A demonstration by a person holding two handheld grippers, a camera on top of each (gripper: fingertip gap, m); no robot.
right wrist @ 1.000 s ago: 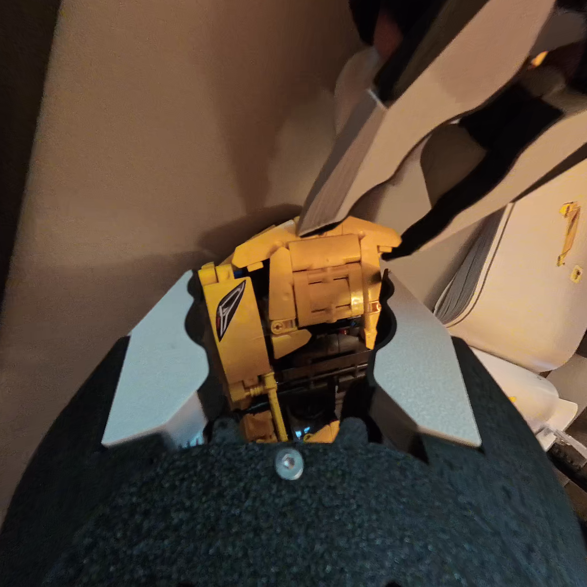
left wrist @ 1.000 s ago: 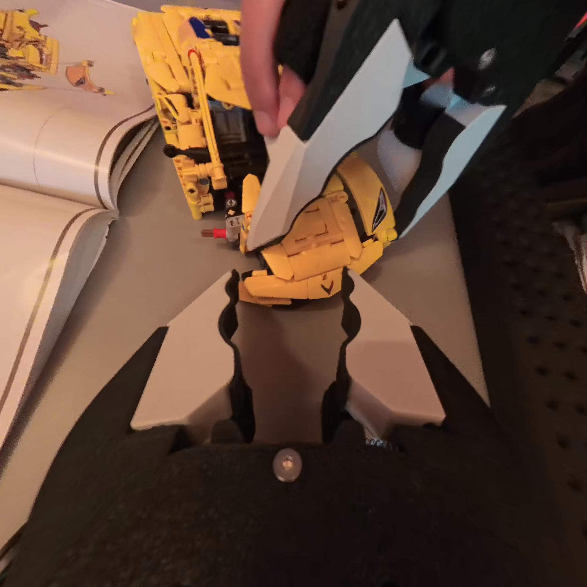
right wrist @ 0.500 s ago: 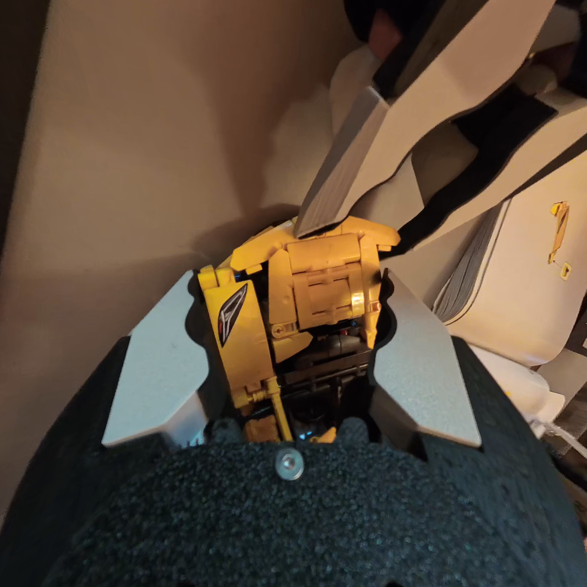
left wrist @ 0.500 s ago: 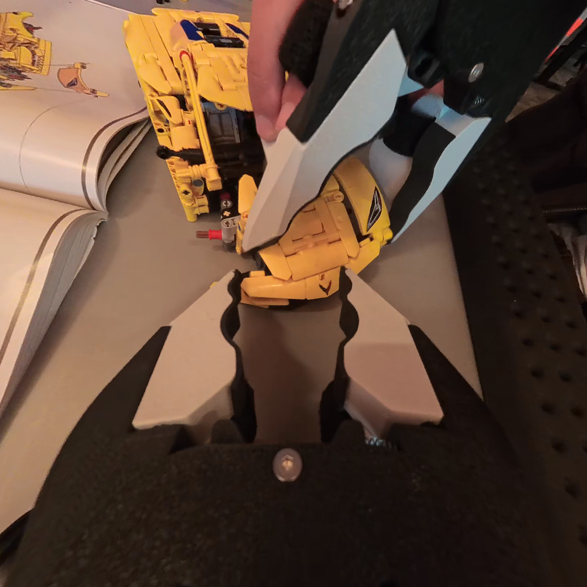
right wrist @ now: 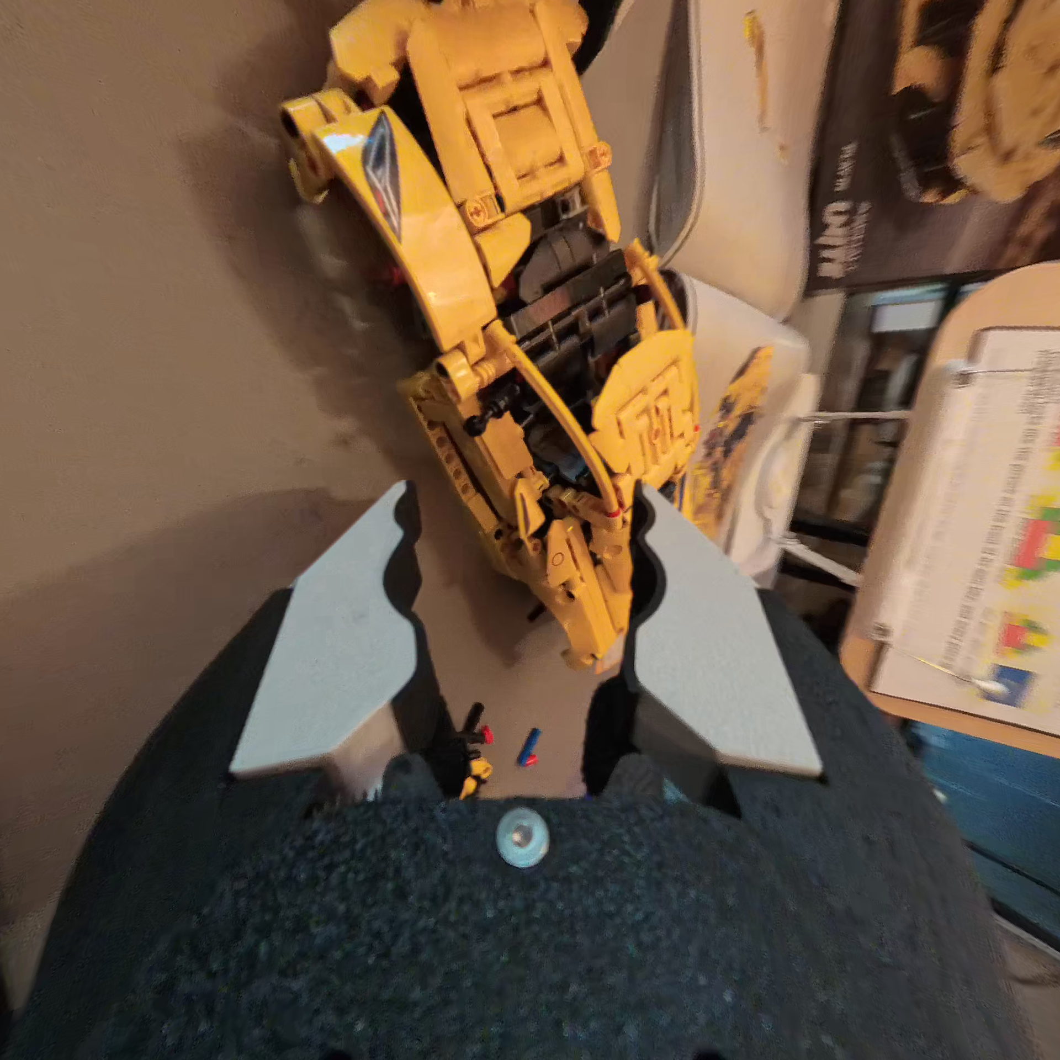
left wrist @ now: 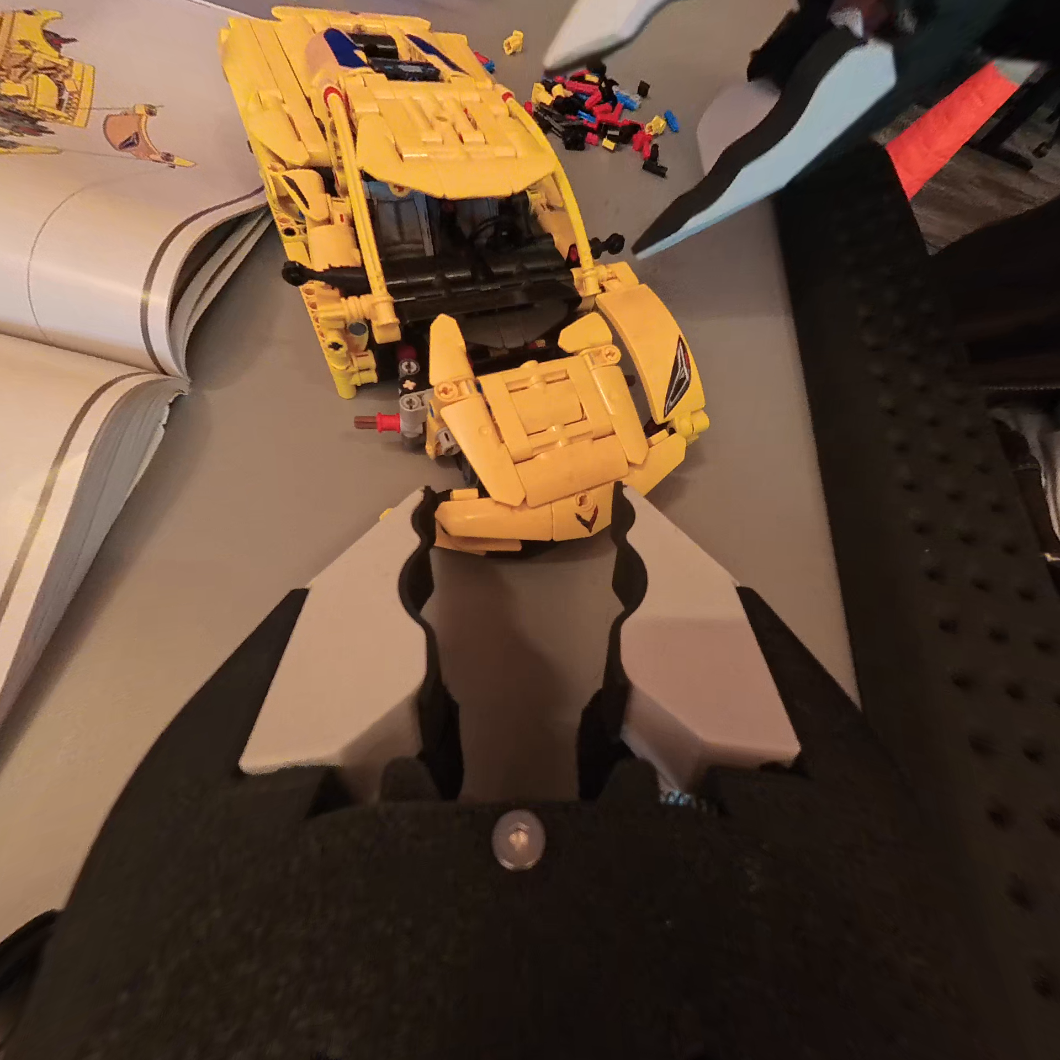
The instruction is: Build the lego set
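Note:
A yellow lego car (left wrist: 459, 143) stands on the grey table (left wrist: 258, 545), with its hood (left wrist: 550, 424) and nose toward me. My left gripper (left wrist: 522, 499) is low on the table, and its fingertips press both ends of the car's front bumper. A red and grey axle (left wrist: 381, 423) sticks out of the car's left front. My right gripper (left wrist: 591, 158) hangs above the table beside the car's right side, open, empty and clear of it. In the blurred right wrist view, the right gripper (right wrist: 525, 487) looks along the car (right wrist: 516, 143) from its rear.
An open instruction booklet (left wrist: 86, 229) lies left of the car. A pile of small loose pieces (left wrist: 596, 115) sits behind the car at the right. A black perforated mat (left wrist: 946, 516) borders the table's right edge. The set's box (right wrist: 918, 143) and a printed sheet on a stand (right wrist: 975, 516) are beyond. One gripper's finger ends stand about 15 centimetres off the other's.
My right gripper was around the car's hood and has come off it, narrowed its jaws, and pulled up and back to the car's rear right. The left gripper has stayed on the nose.

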